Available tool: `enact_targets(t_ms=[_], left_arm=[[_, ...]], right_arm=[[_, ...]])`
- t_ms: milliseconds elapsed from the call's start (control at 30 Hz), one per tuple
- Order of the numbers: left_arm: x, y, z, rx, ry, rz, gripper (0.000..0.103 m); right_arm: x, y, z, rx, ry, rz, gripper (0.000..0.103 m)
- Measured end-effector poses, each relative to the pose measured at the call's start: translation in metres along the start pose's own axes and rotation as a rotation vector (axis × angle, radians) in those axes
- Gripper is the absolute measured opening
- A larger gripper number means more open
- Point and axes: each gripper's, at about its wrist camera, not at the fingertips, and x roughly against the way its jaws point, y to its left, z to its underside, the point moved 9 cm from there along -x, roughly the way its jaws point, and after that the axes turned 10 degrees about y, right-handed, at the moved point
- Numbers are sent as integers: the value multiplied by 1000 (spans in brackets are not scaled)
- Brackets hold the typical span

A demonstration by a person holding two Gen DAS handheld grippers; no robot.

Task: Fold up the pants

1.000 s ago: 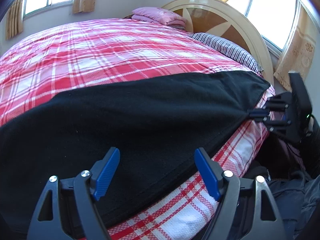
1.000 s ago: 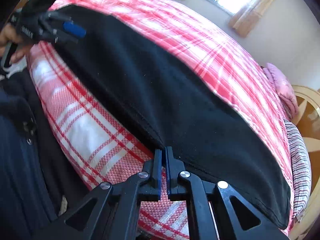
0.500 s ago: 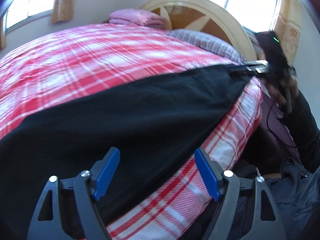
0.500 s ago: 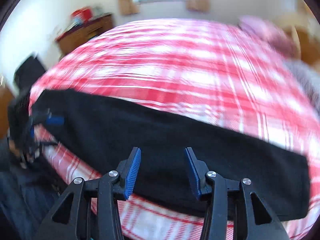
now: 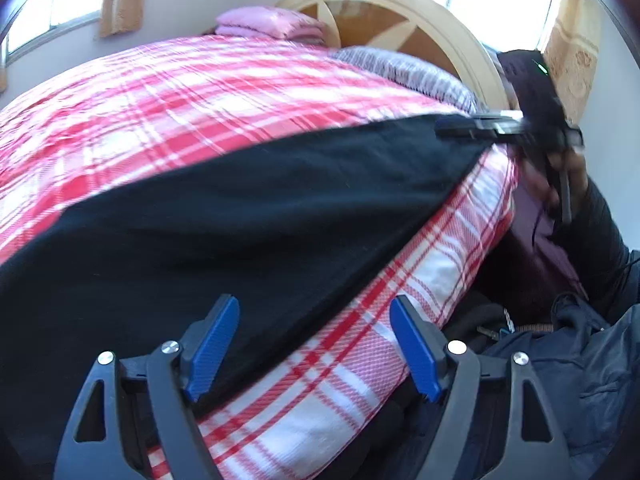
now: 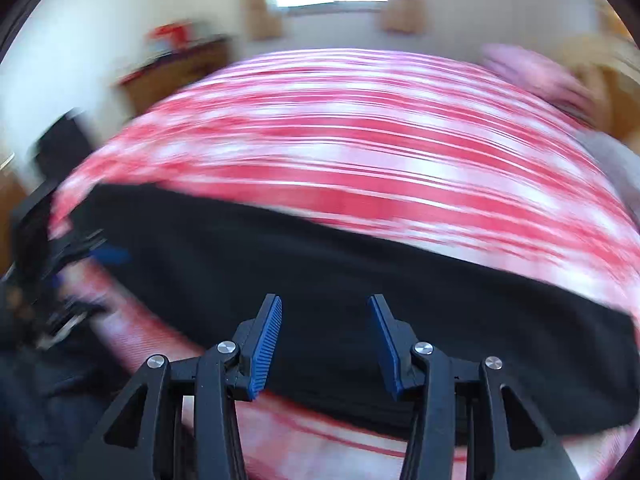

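Observation:
The black pants [image 5: 240, 220] lie flat in a long strip along the near edge of the bed. They also show in the blurred right wrist view [image 6: 340, 280]. My left gripper [image 5: 316, 344] is open and empty, just above the pants' near edge. My right gripper [image 6: 324, 344] is open and empty over the middle of the strip. In the left wrist view the right gripper [image 5: 472, 128] hovers at the far end of the pants. In the right wrist view the left gripper [image 6: 96, 256] is a blur at the left end.
The bed has a red and white plaid cover [image 5: 200, 100], a folded pink blanket [image 5: 264, 24], a striped pillow [image 5: 408, 68] and a curved wooden headboard [image 5: 400, 12]. A wooden dresser [image 6: 176, 68] stands by the far wall. The person's dark clothing [image 5: 580, 340] is beside the bed.
My right gripper opened, let go of the pants' edge and swung up over the strip, its view now blurred. My left gripper stayed open and shifted a little.

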Motion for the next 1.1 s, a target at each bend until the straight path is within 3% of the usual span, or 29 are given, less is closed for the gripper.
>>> enact_targets(t_ms=[100, 200, 267, 333, 400, 467, 600, 700, 833, 933, 1033, 1100], left_arm=[[11, 13, 2, 14, -22, -45, 80], [19, 26, 4, 34, -43, -80, 80], [25, 41, 7, 56, -56, -129, 80], [31, 57, 12, 84, -64, -173, 80], [39, 76, 16, 120, -76, -212, 80], [45, 93, 20, 156, -93, -245, 80], [42, 110, 27, 228, -94, -207, 80], [28, 107, 37, 223, -38, -199, 80], [25, 102, 38, 175, -29, -240, 81], [40, 109, 34, 209, -87, -221, 81], [54, 119, 29, 224, -145, -252, 81], [54, 126, 29, 239, -140, -249, 81]], right_arm=[[-22, 62, -4, 161, 14, -63, 47], [-61, 100, 2, 229, 111, -98, 47], [-89, 111, 10, 261, 186, -63, 47], [-91, 115, 9, 303, 173, -33, 48], [-80, 115, 1, 288, 189, -75, 48], [-60, 118, -18, 257, 150, -138, 48], [-31, 125, -64, 264, 64, -128, 48], [-22, 126, -104, 229, 19, -143, 48], [-37, 136, -141, 206, 6, -162, 48], [-58, 154, -152, 206, 38, -198, 48], [-89, 170, -160, 200, 76, -219, 48], [-112, 178, -165, 178, 107, -233, 48]])
